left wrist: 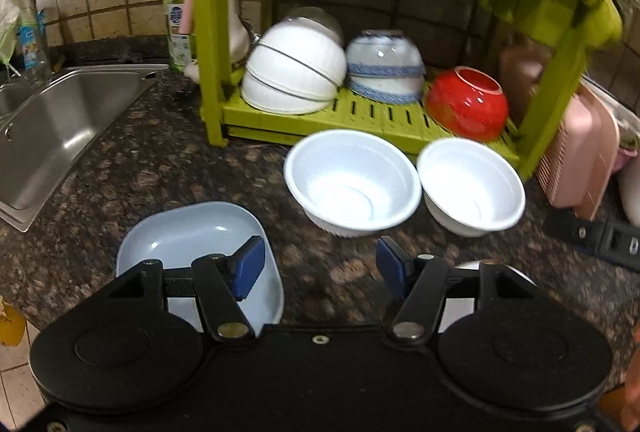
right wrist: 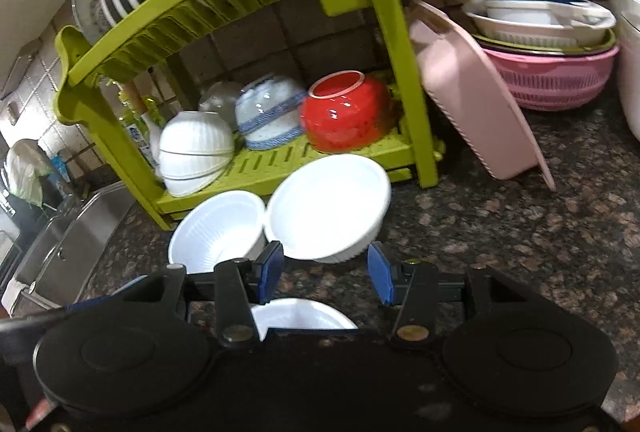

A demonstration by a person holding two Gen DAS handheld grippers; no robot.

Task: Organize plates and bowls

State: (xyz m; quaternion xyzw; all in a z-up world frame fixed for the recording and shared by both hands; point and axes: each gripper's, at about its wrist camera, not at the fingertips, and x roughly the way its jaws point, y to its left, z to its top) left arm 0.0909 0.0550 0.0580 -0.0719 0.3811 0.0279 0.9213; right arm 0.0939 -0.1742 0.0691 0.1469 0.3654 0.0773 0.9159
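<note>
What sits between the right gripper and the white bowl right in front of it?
Nothing visible. The right gripper has its jaws open, with only bare granite countertop before the nearer white bowl. A second white bowl touches its left side, and the green dish rack stands behind it.

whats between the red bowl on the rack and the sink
In the left wrist view: a blue-banded white bowl stack, then a ribbed white bowl stack, both upturned on the green plastic rack.
</note>
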